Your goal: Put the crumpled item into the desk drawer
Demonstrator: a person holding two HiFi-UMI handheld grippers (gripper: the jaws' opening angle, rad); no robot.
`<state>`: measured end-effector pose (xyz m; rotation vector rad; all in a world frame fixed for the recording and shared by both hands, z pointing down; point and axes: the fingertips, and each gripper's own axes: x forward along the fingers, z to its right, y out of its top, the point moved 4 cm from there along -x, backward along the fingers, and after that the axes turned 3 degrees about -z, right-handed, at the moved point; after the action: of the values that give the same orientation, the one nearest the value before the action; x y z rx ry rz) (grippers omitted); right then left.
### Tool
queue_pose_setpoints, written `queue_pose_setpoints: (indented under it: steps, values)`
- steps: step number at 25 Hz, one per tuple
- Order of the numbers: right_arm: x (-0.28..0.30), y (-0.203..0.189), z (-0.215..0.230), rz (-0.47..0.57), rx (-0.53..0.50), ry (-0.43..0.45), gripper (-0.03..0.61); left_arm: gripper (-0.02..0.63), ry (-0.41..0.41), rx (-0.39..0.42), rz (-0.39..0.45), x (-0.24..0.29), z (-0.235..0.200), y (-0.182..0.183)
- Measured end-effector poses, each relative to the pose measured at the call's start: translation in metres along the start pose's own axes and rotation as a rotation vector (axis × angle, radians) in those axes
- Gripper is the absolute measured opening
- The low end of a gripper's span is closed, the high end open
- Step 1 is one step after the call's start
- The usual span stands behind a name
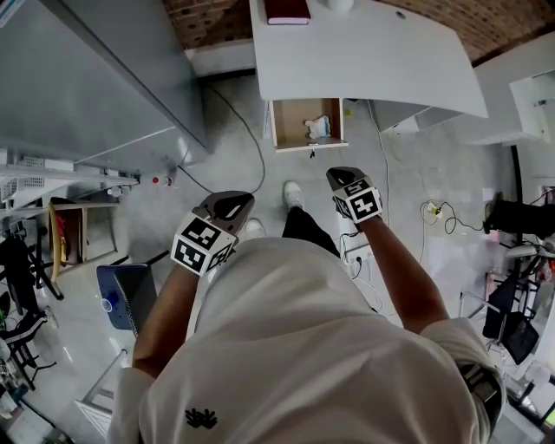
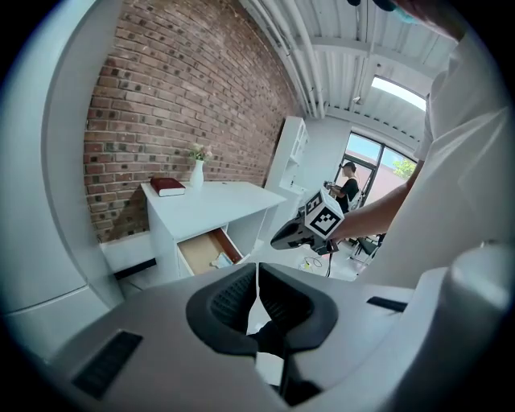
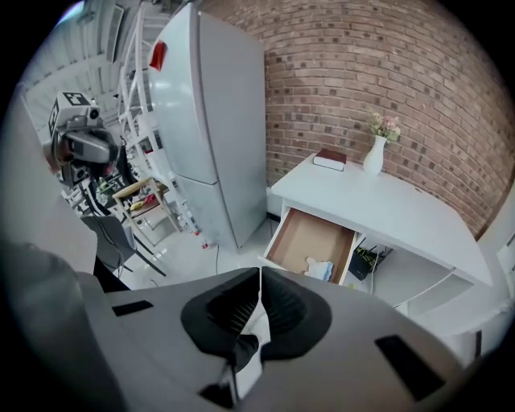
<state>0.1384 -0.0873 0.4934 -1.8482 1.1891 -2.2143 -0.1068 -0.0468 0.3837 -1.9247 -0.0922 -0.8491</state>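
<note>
The crumpled item (image 3: 319, 269), a small whitish wad with pale blue in it, lies inside the open drawer (image 1: 293, 121). It rests on the brown bottom, toward the front right corner. The drawer is pulled out under the white worktop (image 1: 373, 61), at 12 o'clock from the person.

A red book (image 1: 287, 10) lies at the back of the worktop. At 3 o'clock from it in the right gripper view stands a white vase (image 3: 373, 158) with flowers. A grey fridge (image 1: 95, 78) stands at 10 o'clock, near the worktop's left end, against the brick wall (image 3: 362, 72). A black cable (image 1: 260, 143) runs over the floor (image 1: 217, 165) between fridge and drawer.

The left gripper (image 1: 232, 206) and right gripper (image 1: 344, 176) are held before the body, well apart from the drawer. Each has its jaws closed tip to tip with nothing between them. A white shoe (image 1: 293, 194) shows on the floor between the grippers.
</note>
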Motion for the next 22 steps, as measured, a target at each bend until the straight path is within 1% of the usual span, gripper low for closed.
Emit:
queue_pose_setpoints:
  steps: [4, 9, 16, 22]
  values:
    - [-0.020, -0.003, -0.027, 0.020, 0.000, 0.018, 0.033, 0.029, -0.014, 0.010, -0.006, -0.006, 0.010, -0.011]
    - [-0.040, -0.005, -0.053, 0.052, 0.011, 0.047, 0.032, 0.029, -0.026, 0.024, -0.004, -0.012, 0.019, -0.014]
    - [-0.064, -0.008, -0.091, 0.040, -0.085, 0.071, 0.029, 0.029, -0.035, 0.039, -0.012, -0.023, 0.032, -0.023]
    - [-0.075, -0.005, -0.105, 0.052, -0.095, 0.087, 0.029, 0.029, -0.041, 0.041, -0.015, -0.028, 0.036, -0.025]
